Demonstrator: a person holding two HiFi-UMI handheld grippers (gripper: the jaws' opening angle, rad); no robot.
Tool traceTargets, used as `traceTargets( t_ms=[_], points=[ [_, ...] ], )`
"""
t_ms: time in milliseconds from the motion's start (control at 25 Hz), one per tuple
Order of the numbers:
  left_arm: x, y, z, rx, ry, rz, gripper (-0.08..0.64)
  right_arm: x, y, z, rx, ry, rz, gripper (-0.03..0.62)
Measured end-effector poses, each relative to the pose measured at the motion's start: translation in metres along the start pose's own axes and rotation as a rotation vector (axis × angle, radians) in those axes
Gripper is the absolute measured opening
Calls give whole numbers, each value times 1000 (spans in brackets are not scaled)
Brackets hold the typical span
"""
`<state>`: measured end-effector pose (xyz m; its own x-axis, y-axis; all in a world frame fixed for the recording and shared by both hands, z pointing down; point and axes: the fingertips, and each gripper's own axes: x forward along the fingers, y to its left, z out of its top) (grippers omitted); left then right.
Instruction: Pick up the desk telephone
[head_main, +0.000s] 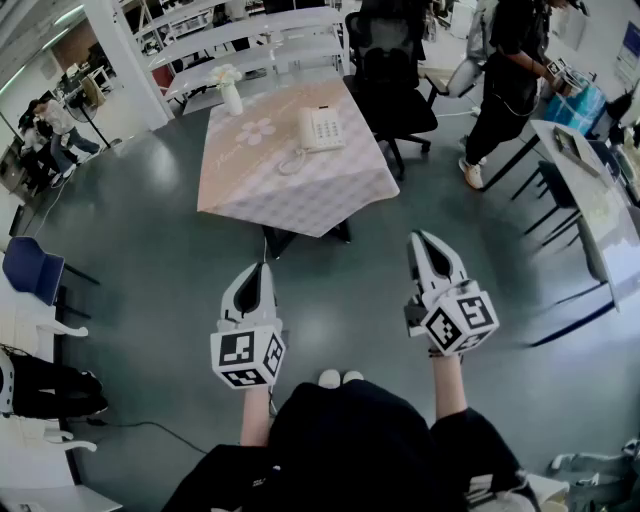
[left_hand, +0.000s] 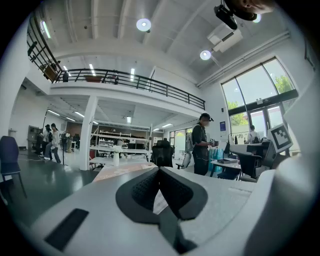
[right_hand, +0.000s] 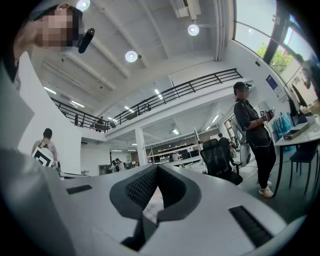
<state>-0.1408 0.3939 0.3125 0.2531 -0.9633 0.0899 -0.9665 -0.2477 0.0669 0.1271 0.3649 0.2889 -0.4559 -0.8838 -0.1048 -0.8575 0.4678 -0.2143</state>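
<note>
**STATUS.** Task not begun, as far as the frames show. The desk telephone (head_main: 320, 128) sits on the bench (head_main: 345, 200), on its far half, untouched. The handset appears seated on the base. The coiled cord (head_main: 292, 160) lies on the cloth just beside the phone, on its near-left side. Both grippers are held over bare floor, well apart from the bench's near edge and pointing roughly toward it.

**JAWS.**
- Left gripper (head_main: 263, 267): jaws pressed together, nothing between them (per the left gripper view).
- Right gripper (head_main: 422, 237): jaws pressed together, nothing between them (per the right gripper view).

**REMAINING (est.).** All steps are outstanding:
1. Close the gap to the bench.
2. Spread the jaws of at least one gripper.
3. Seat the jaws on the phone.
4. Lift it.

Which gripper takes the phone, and whether body or handset gets gripped, can't be judged from here. Expect the cord to trail on the lift.

**COUNT.**
- Desk telephone: 1
- Coiled cord: 1
- Vase (head_main: 231, 95) w/ flowers, far-left corner of bench: 1
- Bench w/ cloth: 1
- Grippers: 2
- Office chair (head_main: 385, 60), dark, just beyond the bench: 1
- Person (head_main: 515, 70) standing at far right: 1
- Other people at far left: too small for a firm count.
</note>
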Motion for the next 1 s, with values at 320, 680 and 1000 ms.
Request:
traceTargets(
  t_ms=[320,680,1000],
  points=[
    [7,0,-9,-28,12,13,-2,0,-10,-5,-22,-1,6,-8],
    [24,-10,-12,-23,15,25,-2,10,-30,-5,-32,-8,8,-8],
    [37,-17,-21,-28,28,44,-2,26,-37,-20,-30,16,46,-8]
  ],
)
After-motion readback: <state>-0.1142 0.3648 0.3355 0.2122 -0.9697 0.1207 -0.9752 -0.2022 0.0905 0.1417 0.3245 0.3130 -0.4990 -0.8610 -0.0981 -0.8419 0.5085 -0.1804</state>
